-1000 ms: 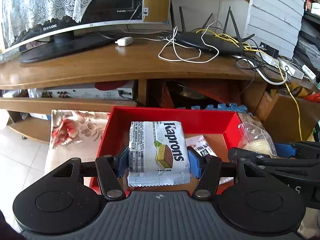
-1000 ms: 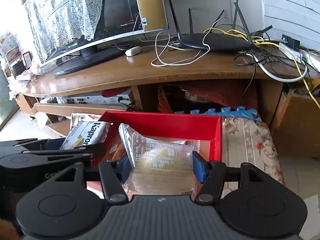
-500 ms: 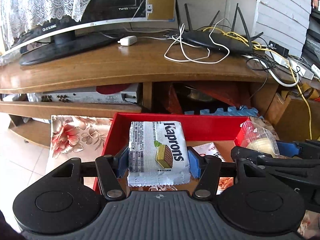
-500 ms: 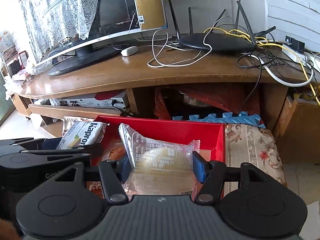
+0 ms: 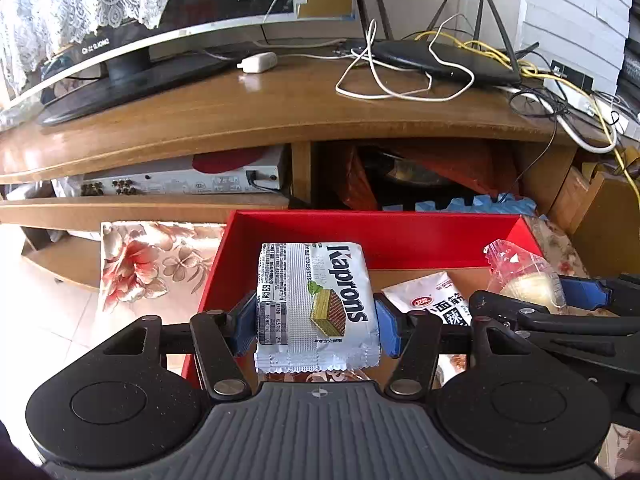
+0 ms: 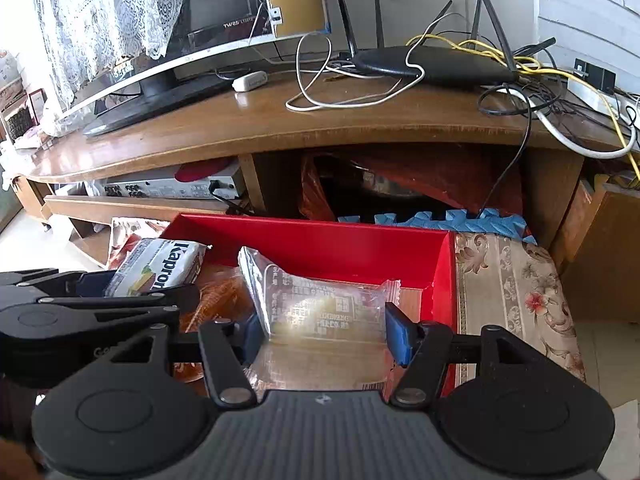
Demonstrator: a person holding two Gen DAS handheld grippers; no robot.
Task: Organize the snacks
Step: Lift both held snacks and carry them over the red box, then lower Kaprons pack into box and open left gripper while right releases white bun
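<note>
Kaprons wafer pack [image 5: 316, 300], silvery-white with a wafer picture, sits clamped in the left hand-held gripper [image 5: 316, 320] angled down over the red box [image 5: 400, 236], while the right hand-held gripper [image 6: 324, 332] pinches a clear-wrapped pastry [image 6: 320, 308] beside it.

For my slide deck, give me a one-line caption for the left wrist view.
Left gripper grips a Kaprons wafer pack above the red box, beside the right gripper's clear-wrapped snack.

Floral cloth [image 5: 152, 268] (cushion?) under red box [image 5: 360, 228].
</note>
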